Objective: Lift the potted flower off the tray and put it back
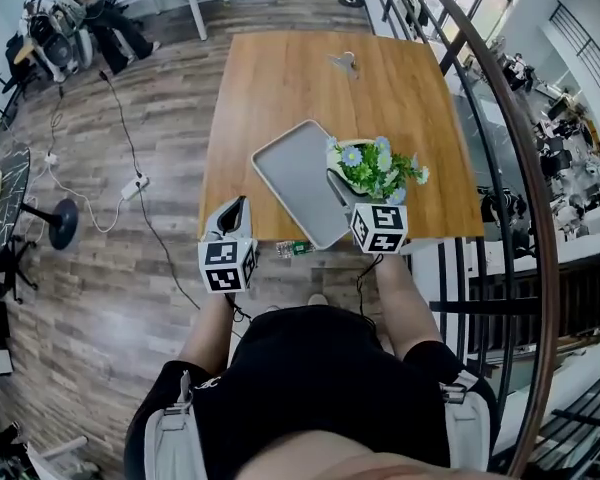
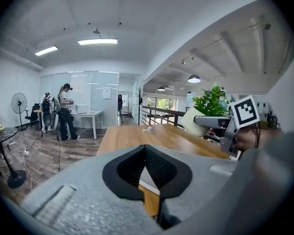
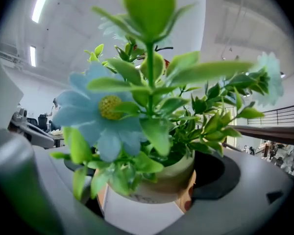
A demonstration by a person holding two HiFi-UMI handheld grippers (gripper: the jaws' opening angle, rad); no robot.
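The potted flower point(image 1: 375, 171), blue blooms and green leaves in a cream pot point(image 3: 161, 182), hangs tilted over the right edge of the grey tray point(image 1: 295, 173). My right gripper point(image 1: 348, 190) is shut on the pot, one jaw on each side of it point(image 3: 157, 190). The left gripper view shows the plant point(image 2: 210, 102) held clear of the wooden table point(image 1: 310, 78). My left gripper point(image 1: 232, 213) hovers at the table's front left corner, shut with nothing between its pads point(image 2: 145, 153).
A small pale object point(image 1: 345, 61) lies on the far part of the table. A small green item point(image 1: 293, 249) sits at the front edge. A curved railing point(image 1: 500, 168) runs close on the right. Cables and a power strip point(image 1: 133, 186) lie on the floor.
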